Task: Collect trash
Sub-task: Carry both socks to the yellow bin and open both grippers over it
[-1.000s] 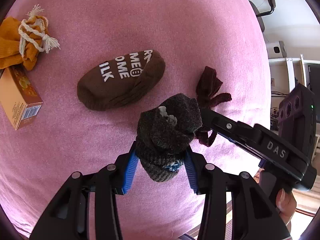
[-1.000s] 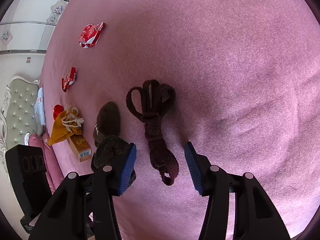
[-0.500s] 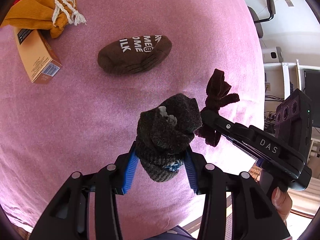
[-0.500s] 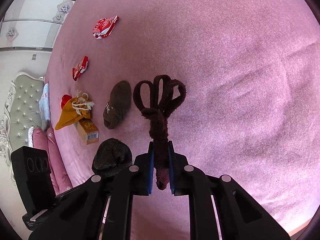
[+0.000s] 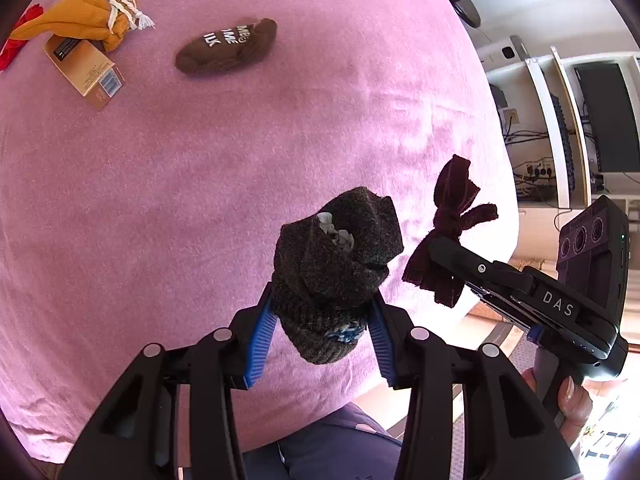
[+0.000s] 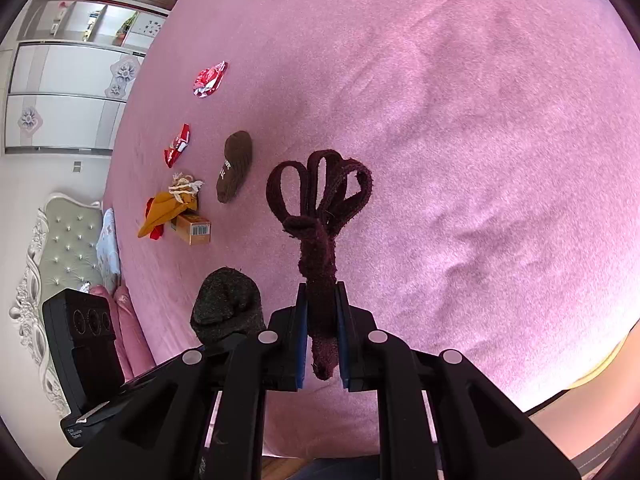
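Observation:
My left gripper (image 5: 320, 316) is shut on a rolled dark grey sock (image 5: 336, 264), held up above the pink bed (image 5: 200, 160). My right gripper (image 6: 322, 300) is shut on a knotted maroon cloth strip (image 6: 318, 208), its loops standing up past the blue pads. In the left wrist view that gripper and the maroon strip (image 5: 452, 216) hang just right of the grey sock. Out on the bed lie a brown sock with white lettering (image 5: 226, 46), a small orange box (image 5: 84, 70), a mustard cloth bundle tied with white rope (image 5: 86, 18) and red wrappers (image 6: 210, 79).
The bed's edge runs along the lower right in both views. A hand (image 5: 568, 396) holds the right gripper's handle. Shelves with a monitor (image 5: 600, 116) and cables stand beyond the bed. A padded headboard (image 6: 60, 248) and pillows sit at the left of the right wrist view.
The right gripper closed on the maroon strip and lifted it off the bed. Both grippers rose and drew back, so the brown sock, box and bundle look farther away.

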Available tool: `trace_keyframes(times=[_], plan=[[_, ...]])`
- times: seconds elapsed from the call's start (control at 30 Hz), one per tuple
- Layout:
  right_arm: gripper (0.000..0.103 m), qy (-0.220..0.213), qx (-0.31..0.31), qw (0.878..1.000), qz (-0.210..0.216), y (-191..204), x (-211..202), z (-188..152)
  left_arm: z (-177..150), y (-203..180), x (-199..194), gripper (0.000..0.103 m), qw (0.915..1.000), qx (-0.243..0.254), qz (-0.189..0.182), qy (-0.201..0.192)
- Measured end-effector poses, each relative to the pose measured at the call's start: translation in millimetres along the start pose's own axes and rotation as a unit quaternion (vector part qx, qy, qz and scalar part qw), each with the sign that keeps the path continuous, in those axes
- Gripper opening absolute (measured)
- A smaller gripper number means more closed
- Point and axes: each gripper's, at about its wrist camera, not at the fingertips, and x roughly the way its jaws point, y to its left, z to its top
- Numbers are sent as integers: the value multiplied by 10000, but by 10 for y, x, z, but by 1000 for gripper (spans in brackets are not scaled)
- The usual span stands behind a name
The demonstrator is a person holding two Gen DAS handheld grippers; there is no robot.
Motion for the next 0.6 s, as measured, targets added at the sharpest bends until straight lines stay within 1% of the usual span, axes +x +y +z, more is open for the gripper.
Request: trace_keyframes(times=[0.27, 0.33, 0.4, 0.5, 0.6], plan=[[12, -412, 471, 9980, -12, -471, -378, -480, -312, -438, 213, 44, 9977, 608, 31, 283], [12, -528, 596, 9968, -15, -604, -489, -560, -343, -587, 280, 44, 9961, 796, 65, 365], [12, -627, 717, 9955, -18, -758, -615, -646, -485, -698, 324, 44, 9944, 955, 72, 441], [12, -731, 876, 9935, -35, -993, -803, -742, -566, -1001, 484, 44, 9916, 1160, 80, 569], [12, -807, 973, 9920, -75, -1219, -1000, -802, -723, -1239, 588, 44, 9879, 1382, 102, 689]])
